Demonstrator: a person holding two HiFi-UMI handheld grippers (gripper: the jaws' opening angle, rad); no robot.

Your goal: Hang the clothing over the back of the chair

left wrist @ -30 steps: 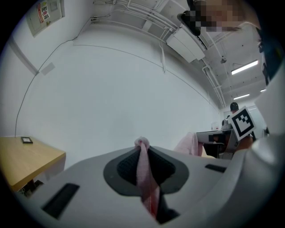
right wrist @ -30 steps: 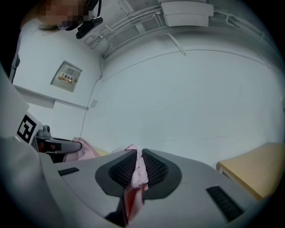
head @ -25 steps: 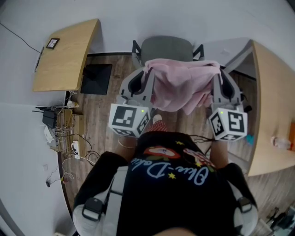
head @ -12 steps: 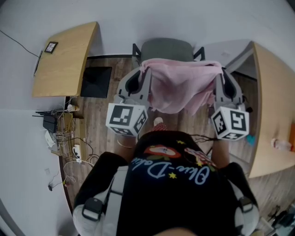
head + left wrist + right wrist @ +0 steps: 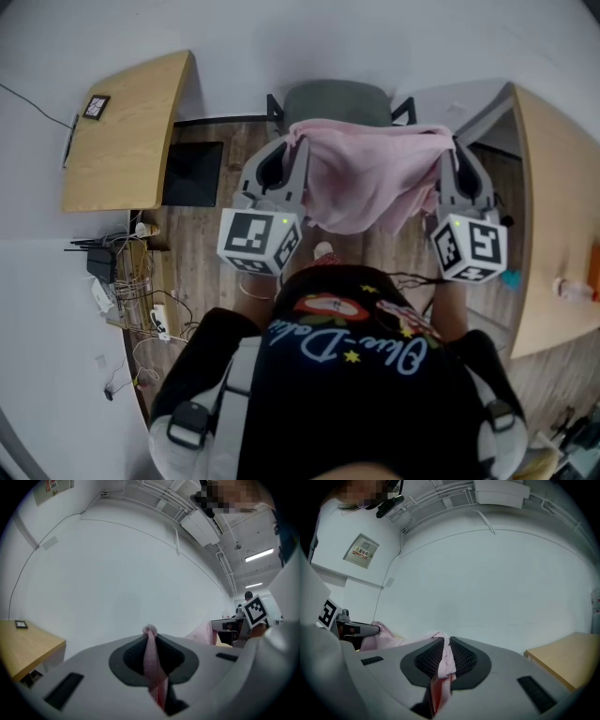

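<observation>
A pink garment (image 5: 370,178) hangs stretched between my two grippers, in front of a grey chair (image 5: 337,99) whose back shows just beyond its top edge. My left gripper (image 5: 298,141) is shut on the garment's left top corner; in the left gripper view a pink fold (image 5: 151,660) is pinched between the black pads. My right gripper (image 5: 448,142) is shut on the right top corner, and the right gripper view shows the cloth (image 5: 444,660) squeezed between its pads. The garment sags in the middle and drapes down toward the person's legs.
A wooden desk (image 5: 122,127) stands at the left and another wooden desk (image 5: 553,216) at the right. Cables and a power strip (image 5: 122,281) lie on the wood floor at the left. A white wall rises behind the chair.
Both grippers have carried the garment a little farther toward the chair, and its top edge now sits closer to the chair back. Both grips are unchanged.
</observation>
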